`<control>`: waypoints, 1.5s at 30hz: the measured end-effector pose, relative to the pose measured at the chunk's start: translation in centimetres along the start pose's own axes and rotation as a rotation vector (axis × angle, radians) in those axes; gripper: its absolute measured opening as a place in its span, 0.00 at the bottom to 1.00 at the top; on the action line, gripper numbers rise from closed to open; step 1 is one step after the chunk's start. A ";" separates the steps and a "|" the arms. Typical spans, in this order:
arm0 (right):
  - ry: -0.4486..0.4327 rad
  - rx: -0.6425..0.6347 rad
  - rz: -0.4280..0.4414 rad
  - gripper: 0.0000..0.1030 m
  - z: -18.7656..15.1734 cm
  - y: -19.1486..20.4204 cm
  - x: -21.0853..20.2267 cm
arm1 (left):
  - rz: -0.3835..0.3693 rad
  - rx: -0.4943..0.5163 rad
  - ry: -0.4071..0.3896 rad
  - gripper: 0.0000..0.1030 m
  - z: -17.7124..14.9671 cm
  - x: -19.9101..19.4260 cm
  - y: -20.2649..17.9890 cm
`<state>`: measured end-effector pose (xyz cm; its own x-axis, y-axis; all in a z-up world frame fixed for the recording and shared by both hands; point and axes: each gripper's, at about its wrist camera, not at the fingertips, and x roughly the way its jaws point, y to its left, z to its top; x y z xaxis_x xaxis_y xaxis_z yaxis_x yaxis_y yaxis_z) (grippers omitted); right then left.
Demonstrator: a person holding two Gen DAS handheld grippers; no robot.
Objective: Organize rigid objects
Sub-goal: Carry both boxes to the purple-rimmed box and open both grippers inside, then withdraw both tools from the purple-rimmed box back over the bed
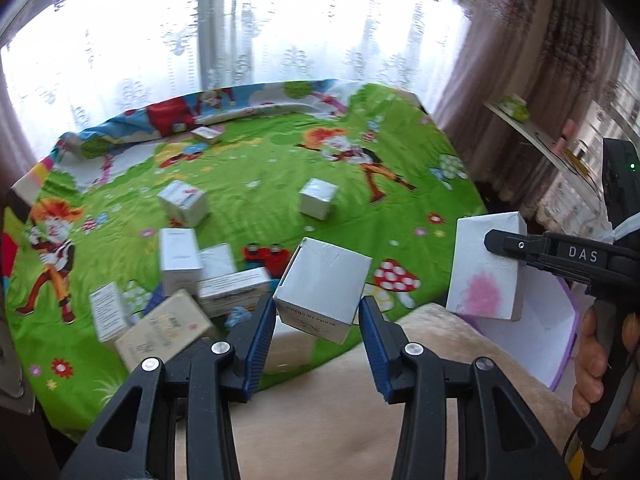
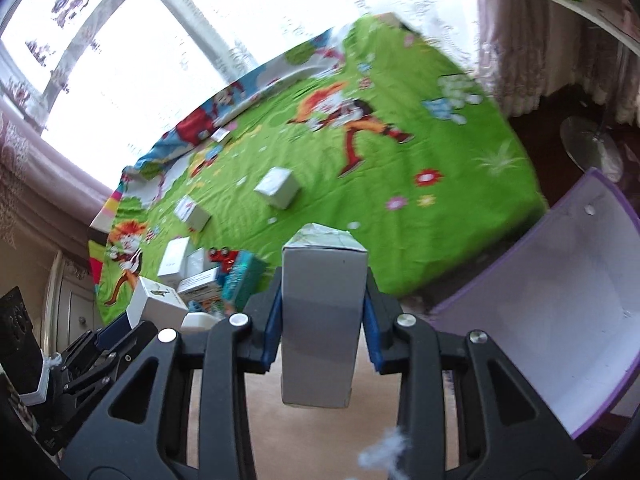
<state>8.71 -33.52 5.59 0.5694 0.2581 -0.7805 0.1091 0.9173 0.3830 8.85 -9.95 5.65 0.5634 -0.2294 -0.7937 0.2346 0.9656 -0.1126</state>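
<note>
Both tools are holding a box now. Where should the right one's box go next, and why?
Probably over into the open purple-edged bin. The right tool grips a tall white box, lifted off the green sheet, and the bin sits just beside it, looking empty.

Box pile (image 1: 180, 288) motion-blurred, print unreadable; purple bin (image 2: 560, 320) cut off.

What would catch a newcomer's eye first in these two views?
Probably the bright green cartoon sheet on the bed, with small white boxes scattered over it and a cluster of boxes piled near its front edge. Next, each gripper is clamped on a box lifted above the sheet: the left gripper on a white cube box, the right gripper on a tall white box, beside an open purple-edged bin.
</note>
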 end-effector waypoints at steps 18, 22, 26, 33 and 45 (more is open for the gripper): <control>0.007 0.167 -0.249 0.38 -3.9 -14.6 -3.0 | -0.291 0.304 0.201 0.43 0.8 6.6 -17.0; 0.031 0.206 -0.291 0.39 -5.0 -17.4 -2.9 | -0.328 0.373 0.301 0.44 0.2 9.4 -20.0; 0.056 0.208 -0.315 0.39 -5.4 -18.7 -2.8 | -0.347 0.397 0.433 0.44 -0.6 12.7 -21.4; 0.148 0.135 -0.296 0.59 -6.3 -18.1 -0.7 | -0.313 0.396 0.605 0.53 -1.3 16.8 -21.7; 0.232 0.032 -0.277 0.69 -7.2 -16.3 1.3 | -0.056 0.467 0.430 0.59 -0.2 17.5 -19.8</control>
<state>1.77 -45.97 -5.23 0.3147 0.0666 -0.9469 0.2605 0.9532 0.1536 13.90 -33.01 -6.17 0.1951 -0.1145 -0.9741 0.6297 0.7761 0.0349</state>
